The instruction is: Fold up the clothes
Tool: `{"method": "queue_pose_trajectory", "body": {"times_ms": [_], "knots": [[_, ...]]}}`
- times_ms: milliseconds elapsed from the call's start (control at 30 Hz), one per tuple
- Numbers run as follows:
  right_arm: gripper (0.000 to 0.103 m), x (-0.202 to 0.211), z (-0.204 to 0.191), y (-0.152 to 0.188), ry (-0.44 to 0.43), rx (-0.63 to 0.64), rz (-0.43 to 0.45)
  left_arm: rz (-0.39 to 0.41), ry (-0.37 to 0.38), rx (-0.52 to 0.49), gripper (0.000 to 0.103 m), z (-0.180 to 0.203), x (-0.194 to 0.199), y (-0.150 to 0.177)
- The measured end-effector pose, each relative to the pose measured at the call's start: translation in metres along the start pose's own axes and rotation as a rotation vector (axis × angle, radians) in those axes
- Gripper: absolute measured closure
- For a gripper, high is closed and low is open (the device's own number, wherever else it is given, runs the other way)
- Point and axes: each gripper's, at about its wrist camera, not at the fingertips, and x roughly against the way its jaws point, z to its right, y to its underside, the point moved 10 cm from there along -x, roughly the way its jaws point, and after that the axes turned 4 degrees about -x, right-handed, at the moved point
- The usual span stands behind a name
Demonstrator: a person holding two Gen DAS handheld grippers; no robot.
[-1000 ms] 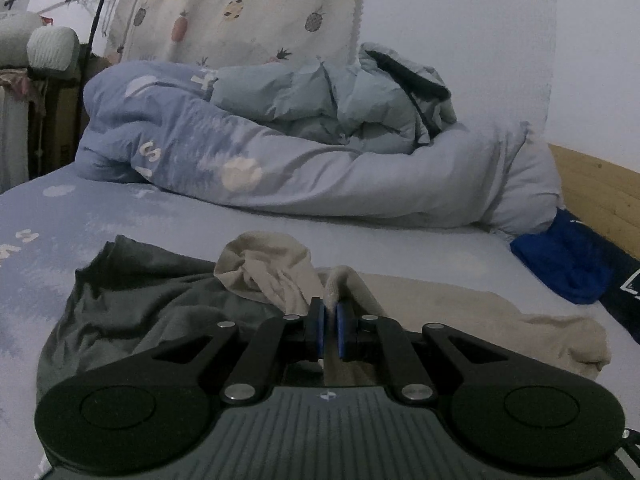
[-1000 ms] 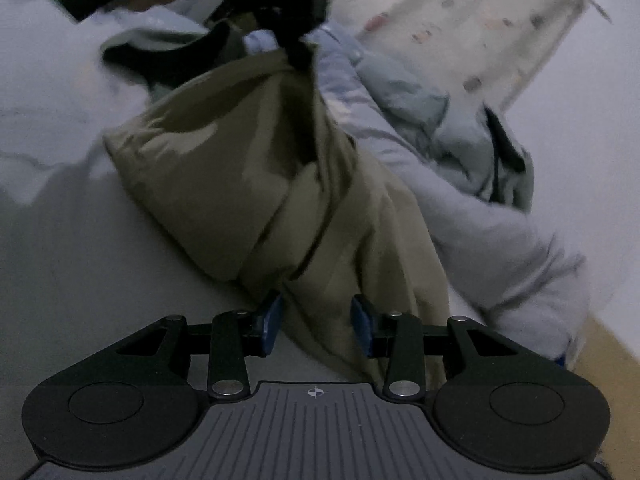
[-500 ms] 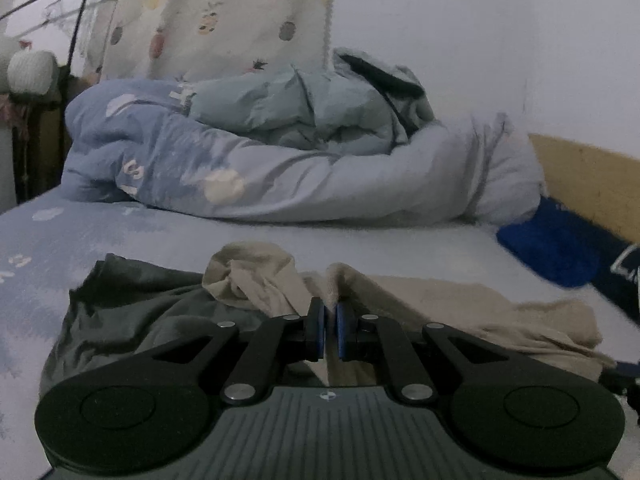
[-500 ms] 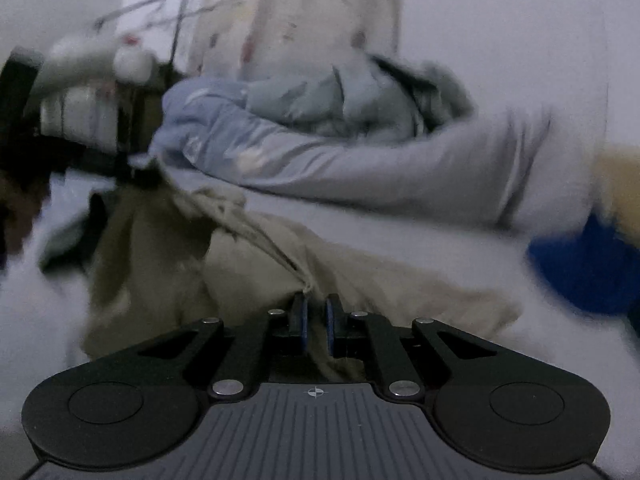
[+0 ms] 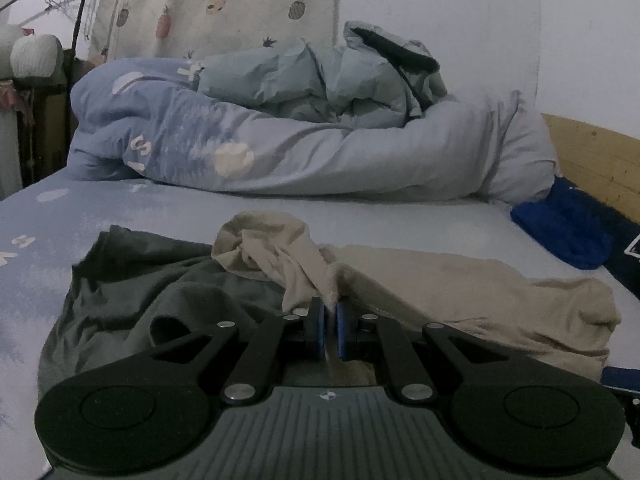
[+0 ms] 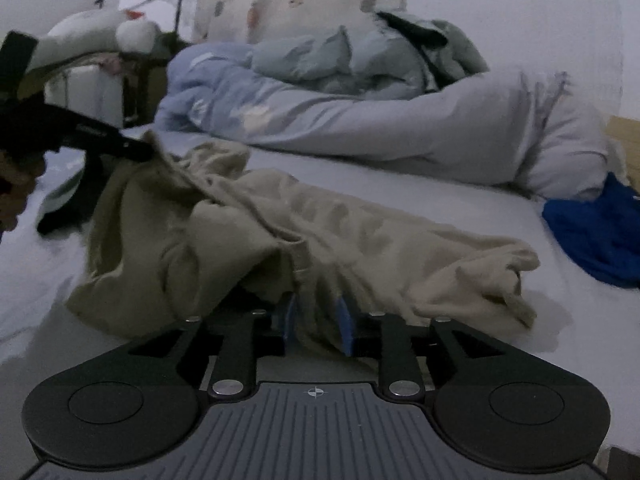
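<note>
While beige garment (image 6: 344,232) hides right gripper's (image 6: 318,320) parted pads, left gripper (image 5: 329,316) pinches it

Dim, flat, bluish indoor light, no glare, soft shadows. Left view sharp; right view smeared, worst far left. Fisheye bending at edges, dark corners.

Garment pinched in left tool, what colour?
Beige garment; clearest in the left wrist view.
</note>
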Motion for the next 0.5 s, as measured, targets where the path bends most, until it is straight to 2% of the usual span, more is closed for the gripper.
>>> {"method": "queue_pose_trajectory", "body": {"times_ms": [200, 300, 500], "knots": [[0.075, -0.004, 0.008, -0.010, 0.115, 0.004, 0.052, -0.011, 0.001, -0.003, 0.094, 0.000, -0.001, 0.005], [0.075, -0.005, 0.016, -0.014, 0.109, -0.031, 0.050, -0.015, 0.007, -0.001, 0.094, -0.001, -0.001, 0.007], [0.075, -0.010, -0.003, -0.011, -0.001, -0.014, 0.024, -0.025, 0.014, 0.001, 0.094, -0.001, -0.002, 0.010]]}}
